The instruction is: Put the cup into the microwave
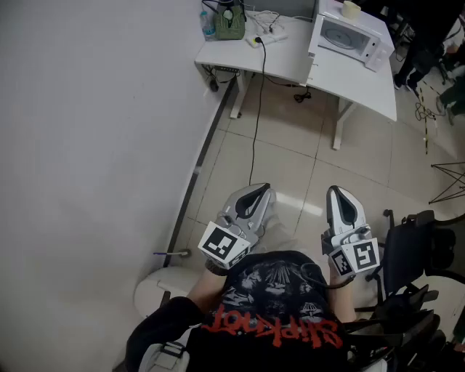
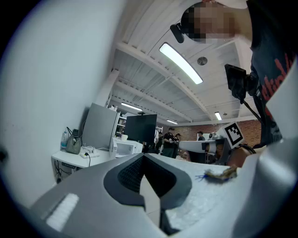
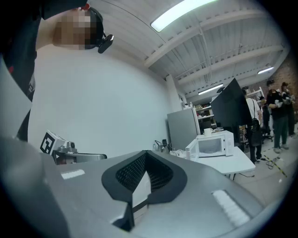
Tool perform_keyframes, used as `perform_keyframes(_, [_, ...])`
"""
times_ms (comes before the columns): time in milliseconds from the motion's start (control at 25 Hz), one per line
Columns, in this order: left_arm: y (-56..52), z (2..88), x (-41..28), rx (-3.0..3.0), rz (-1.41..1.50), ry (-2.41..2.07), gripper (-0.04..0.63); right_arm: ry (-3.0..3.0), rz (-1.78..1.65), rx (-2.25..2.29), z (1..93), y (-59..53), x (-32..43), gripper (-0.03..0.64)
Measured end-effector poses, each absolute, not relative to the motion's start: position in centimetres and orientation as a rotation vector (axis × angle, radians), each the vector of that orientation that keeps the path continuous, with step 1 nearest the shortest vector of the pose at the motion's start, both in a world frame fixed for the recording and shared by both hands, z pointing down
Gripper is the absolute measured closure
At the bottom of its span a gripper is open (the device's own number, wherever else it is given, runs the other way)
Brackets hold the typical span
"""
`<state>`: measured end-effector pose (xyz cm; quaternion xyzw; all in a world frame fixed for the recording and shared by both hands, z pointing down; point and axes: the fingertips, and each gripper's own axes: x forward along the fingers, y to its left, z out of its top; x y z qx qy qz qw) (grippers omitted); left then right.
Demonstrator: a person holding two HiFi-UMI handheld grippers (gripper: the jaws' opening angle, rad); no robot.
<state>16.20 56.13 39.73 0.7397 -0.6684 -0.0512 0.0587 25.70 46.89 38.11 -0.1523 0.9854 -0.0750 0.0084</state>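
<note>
Head view: the white table [image 1: 349, 80] along the top holds a green bag [image 1: 231, 25] and the microwave [image 1: 349, 33], with the cup [image 1: 352, 9] on top of it. A cable [image 1: 258, 109] hangs down. The left gripper [image 1: 260, 187] and right gripper [image 1: 338, 190] sit low in frame, well apart from the cup.

Left gripper view: the jaws are together and empty.

Right gripper view: the jaws are together and empty, and the cup [image 3: 208, 131] is right of centre.

- The microwave [image 1: 347, 35] stood near the bench's [image 1: 356, 80] far right corner, with the cup [image 1: 352, 9] on top of it.
- A bag [image 1: 231, 25] sat at the far left corner, with a bottle [image 1: 208, 24] just left of it.
</note>
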Motion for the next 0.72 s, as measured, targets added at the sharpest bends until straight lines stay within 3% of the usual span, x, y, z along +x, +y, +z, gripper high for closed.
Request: perform_keyframes(720, [28.6, 38.2, 6.2, 2.486, 0.005, -1.770, 0.591, 2.909, -0.240, -0.779, 36.7, 23.1, 17.2, 0.615])
